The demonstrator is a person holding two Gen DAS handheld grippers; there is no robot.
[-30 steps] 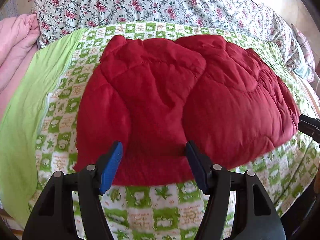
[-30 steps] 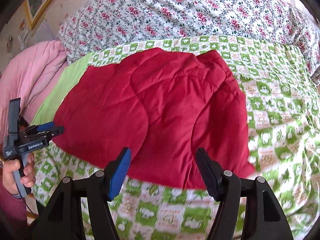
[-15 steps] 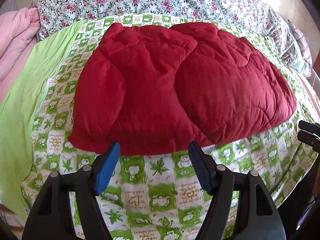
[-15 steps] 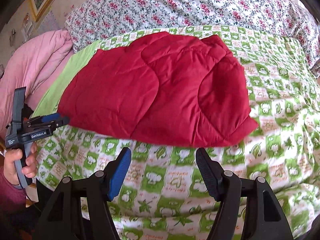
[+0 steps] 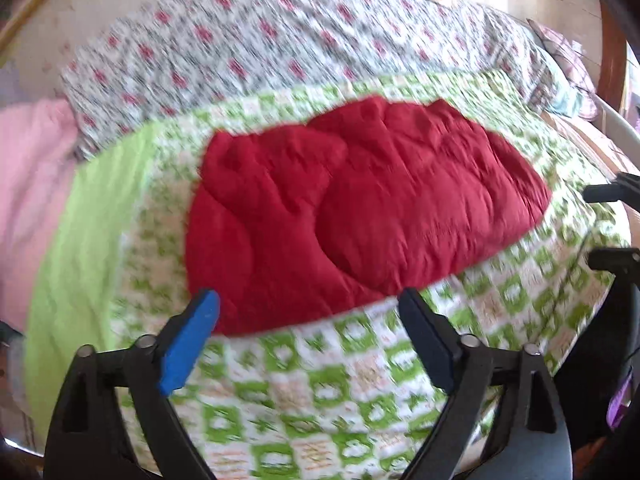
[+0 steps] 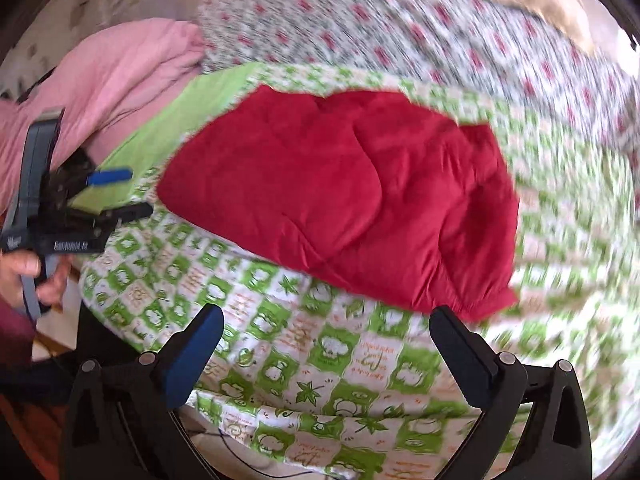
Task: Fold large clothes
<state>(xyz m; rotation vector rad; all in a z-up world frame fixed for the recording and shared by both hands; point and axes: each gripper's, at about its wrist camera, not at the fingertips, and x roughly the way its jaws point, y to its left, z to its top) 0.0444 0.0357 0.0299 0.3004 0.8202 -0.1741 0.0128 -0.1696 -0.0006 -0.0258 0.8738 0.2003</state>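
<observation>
A red padded jacket point(image 5: 360, 208) lies folded in a rounded bundle on the green-and-white patterned bedspread point(image 5: 340, 380); it also shows in the right wrist view point(image 6: 352, 196). My left gripper point(image 5: 308, 312) is open and empty, held back above the bedspread near the jacket's near edge. My right gripper point(image 6: 326, 328) is open and empty, just short of the jacket's near right corner. The left gripper shows at the left of the right wrist view point(image 6: 120, 192), open, in a hand.
A floral quilt point(image 5: 280, 48) is piled behind the jacket. A pink blanket point(image 6: 104, 80) lies at the left. A plain green strip point(image 5: 80, 240) edges the bedspread on the left. The bed's near edge drops off below the grippers. Both views are motion-blurred.
Both grippers have pulled back and up from the jacket, open throughout. The jacket looks smaller and farther off. It has not shifted on the bed.
</observation>
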